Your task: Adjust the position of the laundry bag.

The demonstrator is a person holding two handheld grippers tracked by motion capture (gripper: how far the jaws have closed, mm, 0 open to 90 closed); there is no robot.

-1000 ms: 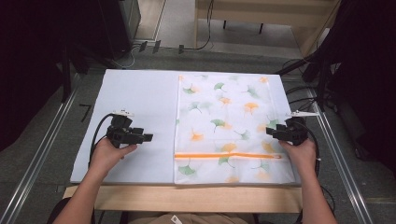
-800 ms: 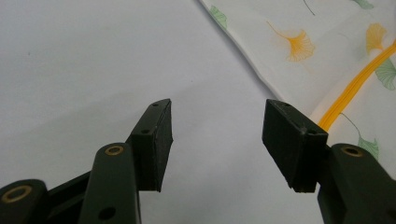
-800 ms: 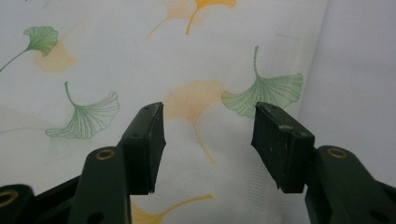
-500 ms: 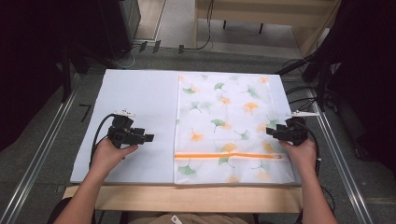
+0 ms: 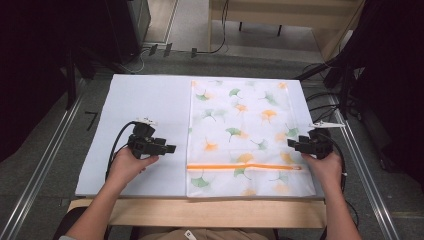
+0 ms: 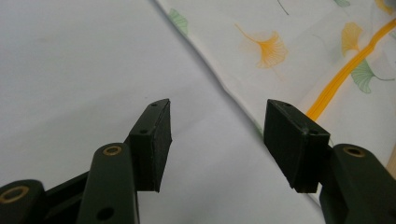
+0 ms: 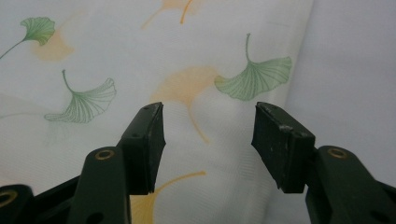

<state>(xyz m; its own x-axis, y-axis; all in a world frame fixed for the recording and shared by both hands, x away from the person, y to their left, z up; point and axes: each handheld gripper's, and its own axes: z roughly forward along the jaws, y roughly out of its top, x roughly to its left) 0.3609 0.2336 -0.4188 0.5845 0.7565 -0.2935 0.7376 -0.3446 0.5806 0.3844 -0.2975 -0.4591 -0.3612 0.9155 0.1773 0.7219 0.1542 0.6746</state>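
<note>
The left tongs (image 6: 215, 140) gape wide with nothing between the jaws, held over the white sheet (image 5: 145, 100) just left of the bag (image 5: 245, 125), pointing at its edge. The right tongs (image 7: 208, 142) are equally wide and empty, over the bag's right edge beside a green leaf print (image 7: 254, 77). The bag, white mesh with ginkgo leaves, lies flat on the sheet's right half on the bench (image 5: 200, 212), its orange zip (image 5: 242, 167) running across near the person.

Lab: floor cables (image 5: 210, 47), metal rails (image 5: 42, 165), dark surround.
</note>
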